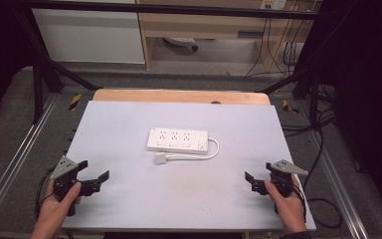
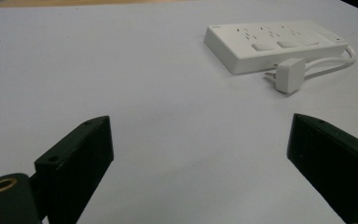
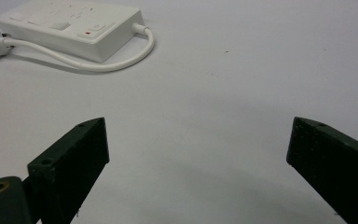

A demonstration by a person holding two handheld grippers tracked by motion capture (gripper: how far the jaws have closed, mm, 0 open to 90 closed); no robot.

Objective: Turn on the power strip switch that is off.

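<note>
A white power strip [image 1: 178, 140] lies flat in the middle of the grey table top [image 1: 129, 199], its short white cable [image 1: 210, 152] looping round to a white plug [image 1: 160, 159] that rests in front of it. The strip [image 2: 272, 43] and plug [image 2: 289, 74] appear far right in the left gripper view; the strip [image 3: 70, 28] and cable [image 3: 112, 63] appear top left in the right gripper view. My left gripper [image 1: 95, 171] rests near the front left, open, nothing between its jaws. My right gripper [image 1: 258, 172] sits near the front right, open and empty too.
A wooden strip [image 1: 179, 96] runs along the table's far edge. Black frame bars [image 1: 45, 64] and floor cables [image 1: 323, 199] flank the table. Bare table surface surrounds the power strip on all sides.
</note>
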